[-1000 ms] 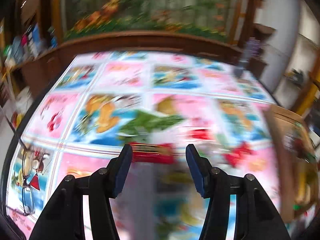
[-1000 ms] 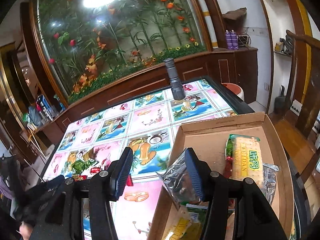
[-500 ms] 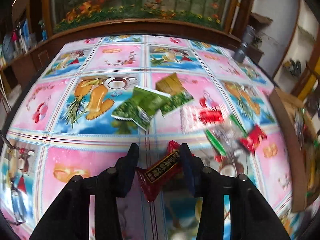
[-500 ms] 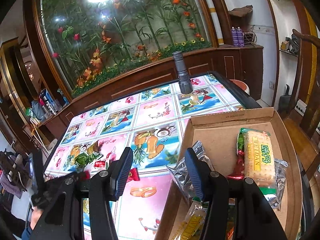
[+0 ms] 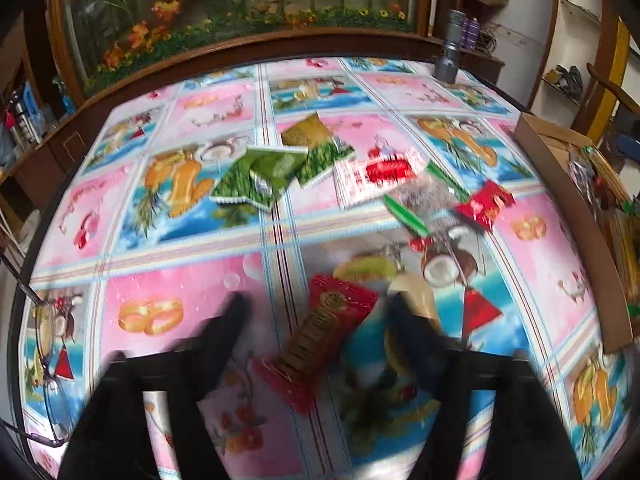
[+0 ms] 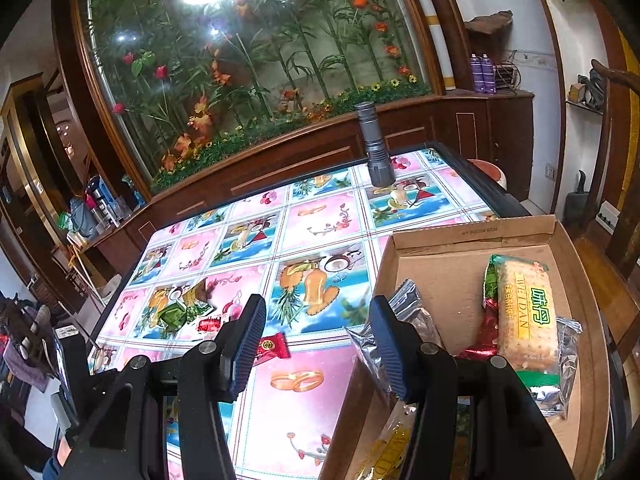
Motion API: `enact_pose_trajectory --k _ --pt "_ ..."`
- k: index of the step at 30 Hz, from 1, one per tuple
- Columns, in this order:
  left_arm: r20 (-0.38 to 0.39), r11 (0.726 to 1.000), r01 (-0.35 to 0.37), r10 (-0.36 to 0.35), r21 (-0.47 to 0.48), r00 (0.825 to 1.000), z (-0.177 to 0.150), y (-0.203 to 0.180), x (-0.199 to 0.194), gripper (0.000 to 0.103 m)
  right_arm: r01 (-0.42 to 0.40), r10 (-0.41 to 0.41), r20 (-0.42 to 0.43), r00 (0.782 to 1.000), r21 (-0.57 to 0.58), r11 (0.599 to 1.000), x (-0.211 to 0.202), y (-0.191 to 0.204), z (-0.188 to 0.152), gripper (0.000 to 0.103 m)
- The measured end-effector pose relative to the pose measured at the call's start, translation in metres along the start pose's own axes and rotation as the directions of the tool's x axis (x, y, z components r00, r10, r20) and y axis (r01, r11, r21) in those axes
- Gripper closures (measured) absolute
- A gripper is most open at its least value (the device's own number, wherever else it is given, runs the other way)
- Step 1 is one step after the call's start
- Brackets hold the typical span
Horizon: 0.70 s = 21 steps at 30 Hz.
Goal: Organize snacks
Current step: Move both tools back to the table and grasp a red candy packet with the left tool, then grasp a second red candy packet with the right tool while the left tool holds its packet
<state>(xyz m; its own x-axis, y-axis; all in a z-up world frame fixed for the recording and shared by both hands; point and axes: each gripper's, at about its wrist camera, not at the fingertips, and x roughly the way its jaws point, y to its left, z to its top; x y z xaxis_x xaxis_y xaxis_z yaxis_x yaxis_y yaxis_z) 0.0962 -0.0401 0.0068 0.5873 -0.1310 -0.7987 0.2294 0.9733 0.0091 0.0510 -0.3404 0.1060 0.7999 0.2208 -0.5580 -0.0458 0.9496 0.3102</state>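
The left gripper (image 5: 316,316) has just sprung wide, and the red snack packet (image 5: 320,344) it was pinching half a second ago now lies flat on the patterned tablecloth (image 5: 180,280) between the spread fingers, touched by neither pad. Both fingers are smeared with motion blur. The packet sits diagonally, gold lettering up, nearer the camera than before.

Farther up the cloth the loose snacks hold their places: the green packets (image 5: 276,168) overlapping one another, a red-and-white wrapper (image 5: 380,172) beside them, a small red sachet (image 5: 486,204) off to the right. A grey flashlight (image 5: 450,52) stands upright at the far edge.

Over on the right, little has changed. The right gripper (image 6: 316,340) hovers half parted with nothing between its pads, above the near left wall of the cardboard box (image 6: 580,320). Inside the box lie a WEIDAN biscuit pack (image 6: 526,316) and silver foil bags (image 6: 412,312). A small red candy (image 6: 272,346) shows on the cloth just past the right gripper's left finger.
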Motion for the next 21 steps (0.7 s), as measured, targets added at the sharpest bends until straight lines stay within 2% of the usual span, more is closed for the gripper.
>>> enact_pose_trajectory --k 3,5,6,7,9,11,14,17,21 --pt "0.003 0.998 0.047 -0.047 0.033 0.999 -0.004 -0.002 -0.007 0.027 0.005 -0.005 -0.002 1.0 -0.01 1.0 0.001 0.002 0.0 0.045" --pt "0.021 0.995 0.037 -0.039 0.091 0.999 -0.008 -0.009 -0.011 0.029 0.003 -0.003 -0.005 1.0 -0.013 1.0 0.002 0.003 -0.001 0.045" --pt "0.031 0.992 0.018 -0.022 0.126 0.999 -0.009 -0.013 -0.012 0.041 0.005 -0.005 -0.005 1.0 -0.015 1.0 0.002 0.003 -0.001 0.045" --pt "0.029 0.99 0.012 -0.016 0.139 0.999 -0.01 -0.016 -0.01 0.048 0.006 -0.006 -0.004 1.0 -0.02 1.0 0.002 0.004 -0.002 0.045" --pt "0.019 0.991 0.041 -0.044 0.129 0.999 -0.008 -0.015 -0.009 0.071 0.005 -0.005 -0.004 1.0 -0.025 1.0 0.002 0.005 -0.002 0.045" --pt "0.014 0.992 0.044 -0.046 0.121 0.999 -0.008 -0.013 -0.009 0.083 0.005 -0.005 -0.007 1.0 -0.03 1.0 0.003 0.007 -0.003 0.045" --pt "0.017 0.994 0.041 -0.043 0.099 0.999 -0.007 -0.01 -0.009 0.083 -0.006 0.005 -0.016 1.0 -0.038 0.999 0.005 0.009 -0.004 0.045" --pt "0.032 0.998 0.007 -0.009 0.063 0.999 -0.004 -0.009 -0.006 0.084 -0.063 0.061 -0.046 0.997 -0.034 0.997 0.008 0.014 -0.007 0.045" --pt "0.049 0.999 -0.005 0.002 0.049 0.999 -0.005 -0.009 -0.005 0.083 -0.196 0.198 -0.133 0.971 0.023 0.98 0.024 0.029 -0.015 0.045"
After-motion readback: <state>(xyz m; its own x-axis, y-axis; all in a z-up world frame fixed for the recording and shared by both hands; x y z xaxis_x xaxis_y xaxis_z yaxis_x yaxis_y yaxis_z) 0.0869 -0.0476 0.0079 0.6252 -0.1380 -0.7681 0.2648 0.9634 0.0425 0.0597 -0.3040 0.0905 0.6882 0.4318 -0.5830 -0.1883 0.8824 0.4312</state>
